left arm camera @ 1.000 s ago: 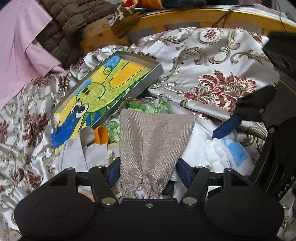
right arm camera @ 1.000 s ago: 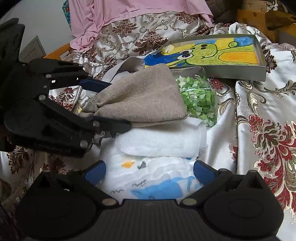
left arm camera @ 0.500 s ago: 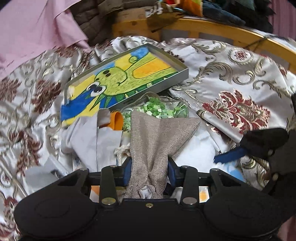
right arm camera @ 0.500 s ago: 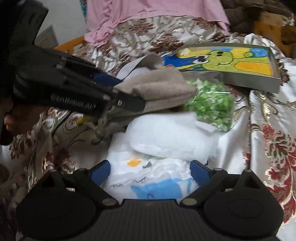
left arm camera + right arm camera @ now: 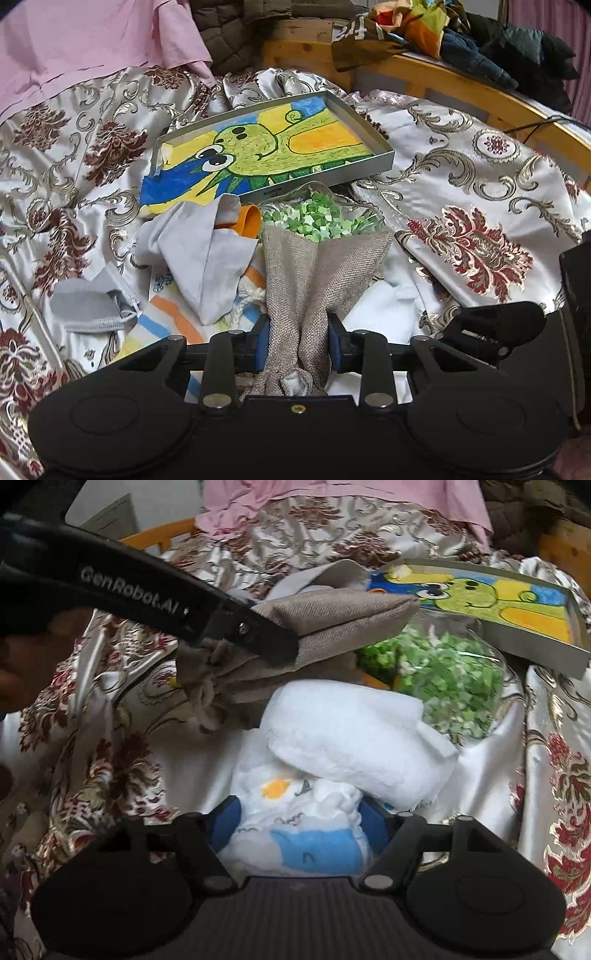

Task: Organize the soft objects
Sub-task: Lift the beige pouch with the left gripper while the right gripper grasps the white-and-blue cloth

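A beige burlap pouch (image 5: 317, 266) is bunched between the pads of my left gripper (image 5: 298, 334), whose jaws are closing and pressing on it. In the right wrist view the same pouch (image 5: 340, 613) hangs off the bed from the left gripper's finger (image 5: 273, 642). Beneath it lies a folded white cloth (image 5: 354, 746) on a white diaper with blue print (image 5: 314, 853). My right gripper (image 5: 299, 819) is closing, and its blue pads touch both sides of the diaper, which bunches between them. One finger of that gripper (image 5: 495, 325) shows low on the right in the left wrist view.
A clear bag of green paper stars (image 5: 325, 218) lies behind the pouch. A metal tray (image 5: 373, 168) with a green cartoon drawing is farther back. Grey cloth (image 5: 207, 254), a small grey pouch (image 5: 88, 310) and a striped cloth (image 5: 166, 317) lie left. A wooden bed frame (image 5: 461, 88) carries piled clothes.
The left gripper's jaws closed onto the beige pouch, rolled and lifted it a little. The right gripper's jaws narrowed from wide open until its pads reached the printed diaper.
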The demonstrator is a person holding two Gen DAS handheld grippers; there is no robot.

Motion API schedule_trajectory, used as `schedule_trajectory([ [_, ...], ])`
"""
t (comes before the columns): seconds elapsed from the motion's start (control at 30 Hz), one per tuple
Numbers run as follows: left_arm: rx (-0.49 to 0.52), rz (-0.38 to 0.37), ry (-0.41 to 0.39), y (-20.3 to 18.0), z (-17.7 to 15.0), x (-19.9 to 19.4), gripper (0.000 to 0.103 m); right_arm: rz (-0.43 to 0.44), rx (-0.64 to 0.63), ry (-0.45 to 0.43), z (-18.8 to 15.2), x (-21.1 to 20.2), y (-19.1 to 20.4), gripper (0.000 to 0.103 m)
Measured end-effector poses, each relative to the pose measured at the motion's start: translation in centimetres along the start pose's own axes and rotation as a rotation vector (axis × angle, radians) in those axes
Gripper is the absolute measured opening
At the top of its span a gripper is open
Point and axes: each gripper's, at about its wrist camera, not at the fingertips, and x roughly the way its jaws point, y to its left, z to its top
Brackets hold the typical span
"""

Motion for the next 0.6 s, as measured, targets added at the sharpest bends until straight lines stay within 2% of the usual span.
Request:
schedule_trajectory([
  [0.1, -0.019, 0.006, -0.016, 0.2, -0.1, -1.0, 0.033, 0.024, -0.001, -0.002, -0.2, -0.2, 0.2, 0.062],
  [0.27, -0.054, 0.016, -0.054, 0.5, -0.2, -3.0, 0.033, 0.067, -0.024, -0.026, -0.3, -0.7, 0.6, 0.042],
  [0.43, -0.072, 0.024, -0.083, 0.4, -0.4, -4.9, 0.033, 0.136, -0.034, -0.083, -0.4, -2.1, 1.0, 0.033],
  [0.6, -0.100, 0.025, -0.117, 0.2, -0.5, -6.8, 0.033, 0.276, 0.036, -0.178, -0.1, -4.3, 0.2, 0.029],
])
